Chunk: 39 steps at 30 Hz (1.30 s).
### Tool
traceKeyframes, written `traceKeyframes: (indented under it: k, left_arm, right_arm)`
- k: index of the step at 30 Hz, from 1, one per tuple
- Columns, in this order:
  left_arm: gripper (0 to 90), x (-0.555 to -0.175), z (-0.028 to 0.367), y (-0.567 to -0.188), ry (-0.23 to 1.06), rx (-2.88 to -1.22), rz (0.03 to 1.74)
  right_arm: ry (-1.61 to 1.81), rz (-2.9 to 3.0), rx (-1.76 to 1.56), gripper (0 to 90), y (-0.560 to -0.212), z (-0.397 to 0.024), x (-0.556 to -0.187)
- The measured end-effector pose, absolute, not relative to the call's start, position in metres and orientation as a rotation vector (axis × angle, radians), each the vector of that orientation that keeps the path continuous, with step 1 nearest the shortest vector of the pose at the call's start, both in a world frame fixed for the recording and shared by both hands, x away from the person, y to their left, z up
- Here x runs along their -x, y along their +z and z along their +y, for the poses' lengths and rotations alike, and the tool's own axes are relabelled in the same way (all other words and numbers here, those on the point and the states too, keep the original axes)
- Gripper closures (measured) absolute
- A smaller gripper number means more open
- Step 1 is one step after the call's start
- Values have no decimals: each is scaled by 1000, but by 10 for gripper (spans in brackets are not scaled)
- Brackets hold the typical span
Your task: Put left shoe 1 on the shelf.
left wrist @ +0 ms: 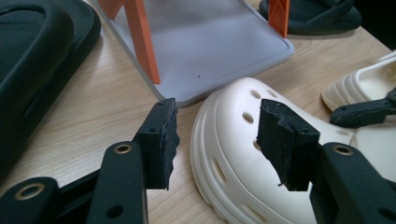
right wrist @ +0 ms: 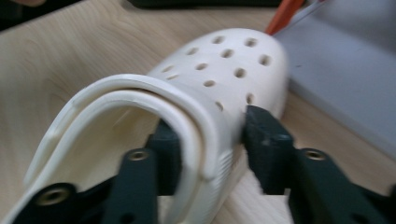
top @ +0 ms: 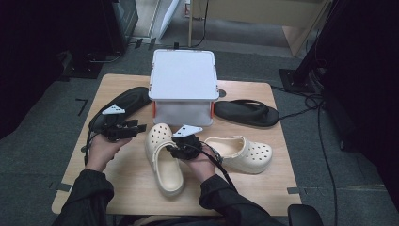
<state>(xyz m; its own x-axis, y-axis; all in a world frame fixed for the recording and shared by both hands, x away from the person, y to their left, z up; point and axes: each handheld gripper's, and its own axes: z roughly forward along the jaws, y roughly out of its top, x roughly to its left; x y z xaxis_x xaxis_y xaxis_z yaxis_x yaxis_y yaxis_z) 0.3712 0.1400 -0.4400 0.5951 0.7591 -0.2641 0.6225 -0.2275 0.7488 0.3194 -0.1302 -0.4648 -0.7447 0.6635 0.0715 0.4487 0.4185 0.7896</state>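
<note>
Gripping: right gripper (right wrist: 212,140) has one jaw inside the clog (top: 162,155) and one outside, pinching its side wall next to the swung-forward heel strap (right wrist: 140,100).
Left gripper (left wrist: 217,140): jaws spread, nothing between them, hovering just beside the clog's toe.
Place: the clog lies on the table (top: 94,179), toe touching or nearly touching the base of the white rack (top: 183,77), heel toward the person.
Look: cream foam, round vent holes over the toe, ribbed side, thick sole; clean and matte.
Handling: likely light and springy; the wall should flex under the pads rather than crack. Smooth foam may slip if pinched shallow.
Best hold: deep on the side wall or the collar rim, where the material is thick; the strap pivots, so it would be a poor handle.
Risk: a one-sided grip may let the toe droop or swing.
Nearby: second clog (top: 242,153) to the right; black sandal (top: 247,113) beyond it; black shoe (top: 124,101) to the left.
</note>
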Motion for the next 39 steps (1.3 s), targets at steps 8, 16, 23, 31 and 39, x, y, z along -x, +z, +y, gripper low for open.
traceKeyframes:
  k: [8, 16, 23, 31, 39]
  left_arm:
    - [487, -371, 141, -439, 200, -1934, 1102]
    - [492, -370, 141, -438, 198, -1925, 1101]
    - [513, -370, 143, -436, 189, -1924, 1091]
    - [542, -374, 142, -428, 192, -1922, 1066]
    - [594, -378, 132, -412, 184, -1963, 994]
  right_arm:
    - [1210, 2382, -1042, 755, -459, -141, -321]
    - [1190, 2316, -1071, 757, -444, -147, -339]
    - [1130, 2245, -1154, 755, -445, -144, -374]
    - [1072, 2166, -1223, 751, -449, -142, -397]
    - [1096, 2132, -1290, 701, -453, -141, -403]
